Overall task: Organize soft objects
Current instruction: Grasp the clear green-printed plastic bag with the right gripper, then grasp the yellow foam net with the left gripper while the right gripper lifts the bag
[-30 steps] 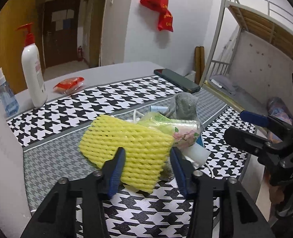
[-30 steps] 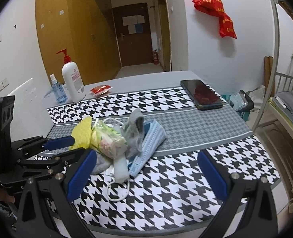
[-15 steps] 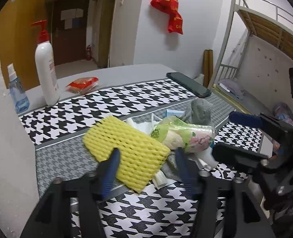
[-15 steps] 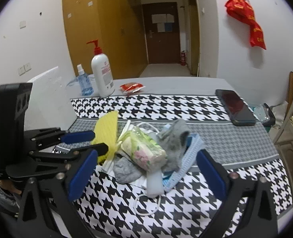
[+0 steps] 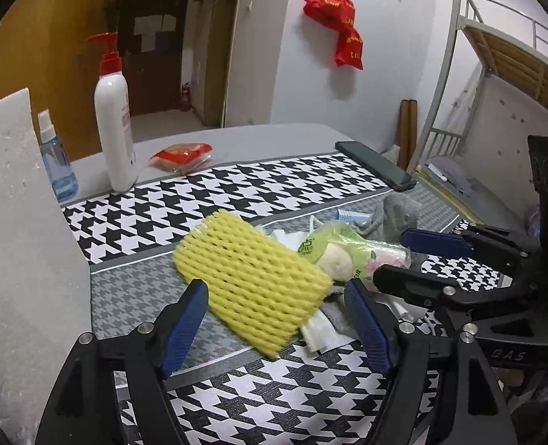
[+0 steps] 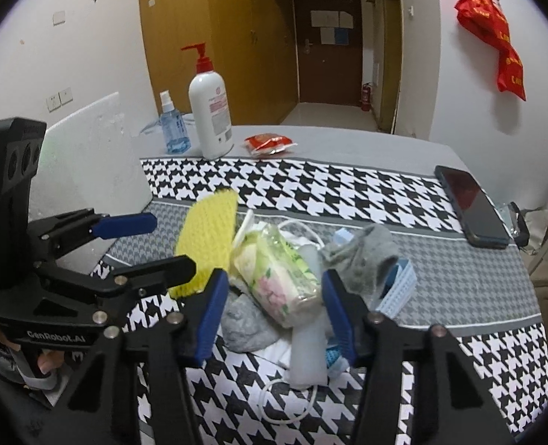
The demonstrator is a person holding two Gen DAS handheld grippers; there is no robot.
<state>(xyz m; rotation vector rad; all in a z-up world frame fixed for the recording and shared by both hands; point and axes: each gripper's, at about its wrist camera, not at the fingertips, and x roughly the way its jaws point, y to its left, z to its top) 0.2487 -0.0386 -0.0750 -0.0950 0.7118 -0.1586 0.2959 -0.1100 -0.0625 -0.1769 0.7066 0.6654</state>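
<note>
A pile of soft things lies on the houndstooth table mat (image 6: 348,189). In it are a yellow foam net (image 5: 251,282), a clear tissue pack (image 6: 277,282), a grey sock (image 6: 362,256) and a blue face mask (image 6: 399,289). My left gripper (image 5: 275,319) has its jaws opening; the near end of the yellow foam net (image 6: 211,237) lies between them, untouched by the pads. My right gripper (image 6: 275,311) straddles the tissue pack (image 5: 348,252) with its jaws closing, and thin gaps still show at both pads. A white tube (image 6: 307,352) and a white cable (image 6: 285,404) lie under the pile.
At the back left stand a white pump bottle (image 6: 211,111) and a blue spray bottle (image 6: 173,129), with a red snack packet (image 6: 268,144) beside them. A dark phone (image 6: 470,207) lies at the right. A white foam board (image 5: 22,222) stands at the left edge.
The left jaws have spread away from the yellow foam net. The right gripper has moved in over the pile and its jaws have narrowed around the tissue pack.
</note>
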